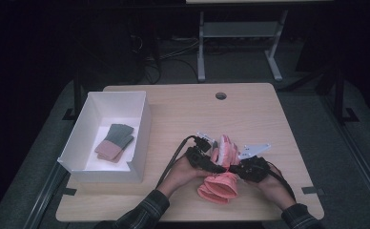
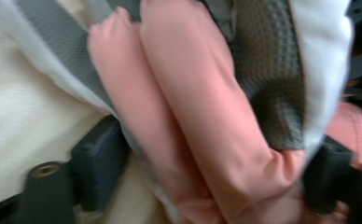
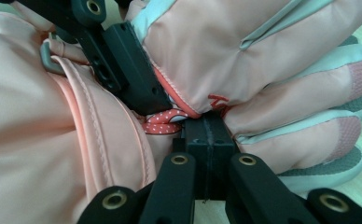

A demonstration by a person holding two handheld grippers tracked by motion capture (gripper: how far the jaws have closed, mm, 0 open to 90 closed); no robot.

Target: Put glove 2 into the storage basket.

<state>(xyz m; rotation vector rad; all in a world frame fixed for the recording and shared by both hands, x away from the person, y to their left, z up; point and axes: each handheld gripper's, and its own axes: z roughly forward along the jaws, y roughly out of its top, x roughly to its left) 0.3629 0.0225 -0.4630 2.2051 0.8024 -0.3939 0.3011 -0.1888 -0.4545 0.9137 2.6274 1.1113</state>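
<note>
Showing grey-palmed glove close up

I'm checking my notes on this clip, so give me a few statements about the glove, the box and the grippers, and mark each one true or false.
1. The pink glove lies inside the white box. False: it is on the table, between the two grippers.
2. The right gripper is shut on the glove. True.
3. The white box is empty. False: folded grey and pink items lie in it.
4. The left gripper has glove fabric between its jaws. True.
5. The white box sits at the left of the table. True.
</note>
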